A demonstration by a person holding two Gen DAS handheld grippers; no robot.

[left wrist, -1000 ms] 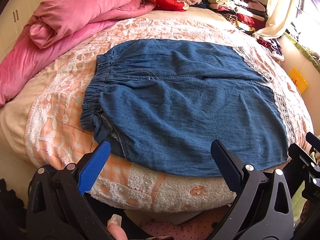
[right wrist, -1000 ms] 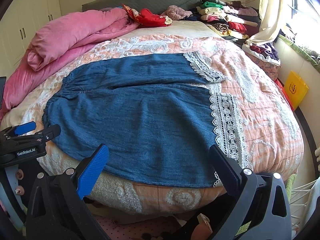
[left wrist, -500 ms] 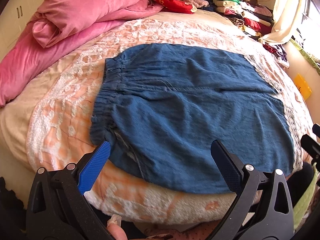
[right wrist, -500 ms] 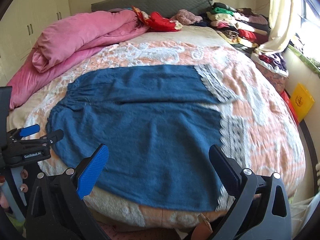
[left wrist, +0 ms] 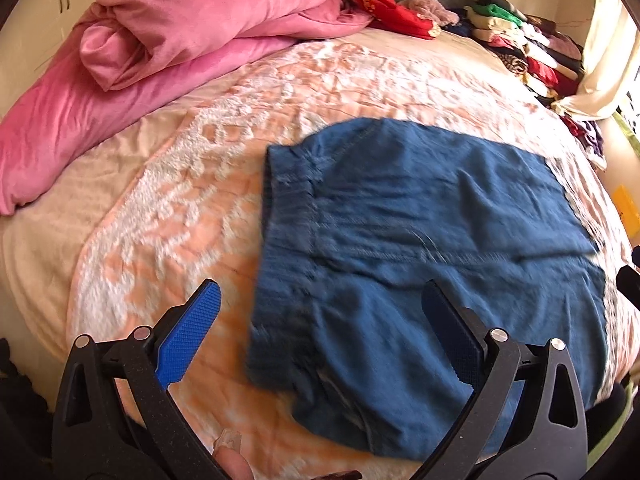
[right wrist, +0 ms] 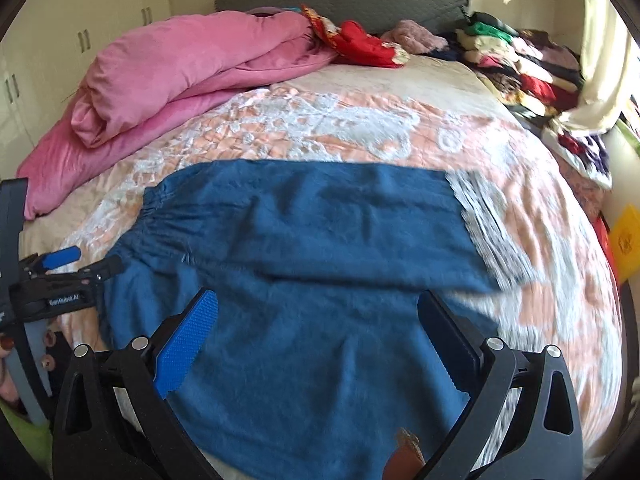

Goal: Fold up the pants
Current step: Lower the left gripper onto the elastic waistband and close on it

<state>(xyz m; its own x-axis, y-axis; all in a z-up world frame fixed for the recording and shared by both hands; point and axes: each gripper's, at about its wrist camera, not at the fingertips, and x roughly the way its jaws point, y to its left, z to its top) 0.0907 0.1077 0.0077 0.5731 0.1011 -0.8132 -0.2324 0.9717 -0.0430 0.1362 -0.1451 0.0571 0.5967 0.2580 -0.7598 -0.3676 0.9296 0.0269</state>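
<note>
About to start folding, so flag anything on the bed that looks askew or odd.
Nothing looks damaged or spilled. The blue pants lie spread flat on the bedspread; their near edge hangs slightly over the mattress edge. Both hand-held grippers, left and right, are open above them.

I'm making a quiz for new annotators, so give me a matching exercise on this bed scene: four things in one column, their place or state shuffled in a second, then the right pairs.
Things:
1. blue pants
2. pink duvet
3. stack of folded clothes
4. left gripper

Place or state:
A. bundled on the bed's left side
B. open, holding nothing
C. spread flat on the peach bedspread
D. piled at the bed's far right

Pairs: 1-C, 2-A, 3-D, 4-B
</note>
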